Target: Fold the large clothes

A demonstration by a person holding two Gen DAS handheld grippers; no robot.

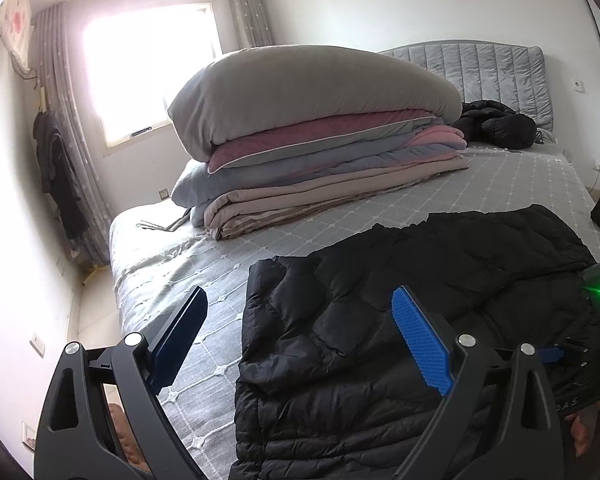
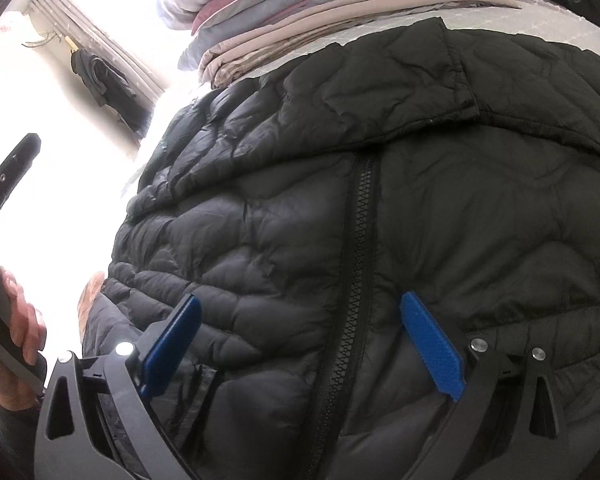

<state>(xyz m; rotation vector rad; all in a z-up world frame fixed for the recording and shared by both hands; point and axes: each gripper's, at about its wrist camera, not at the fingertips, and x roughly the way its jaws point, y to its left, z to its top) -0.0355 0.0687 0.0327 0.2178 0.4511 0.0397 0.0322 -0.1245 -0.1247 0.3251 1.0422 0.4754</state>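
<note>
A black quilted down jacket (image 1: 380,300) lies on the grey bed (image 1: 180,272), partly folded, with its left edge near the bed's middle. In the right wrist view the jacket (image 2: 300,208) fills the frame, its black zipper (image 2: 356,248) running down the centre. My left gripper (image 1: 300,296) is open and empty, hovering over the jacket's left edge; its left finger is over the bedspread. My right gripper (image 2: 300,304) is open and empty, close above the jacket, straddling the zipper. The left gripper also shows in the right wrist view (image 2: 12,168), held by a hand.
A stack of folded quilts and a pillow (image 1: 312,128) sits mid-bed. Another dark garment (image 1: 496,124) lies by the headboard (image 1: 480,68). Clothes hang on the wall (image 1: 56,160) beside the curtain and window. The bed's left edge drops to the floor (image 1: 96,304).
</note>
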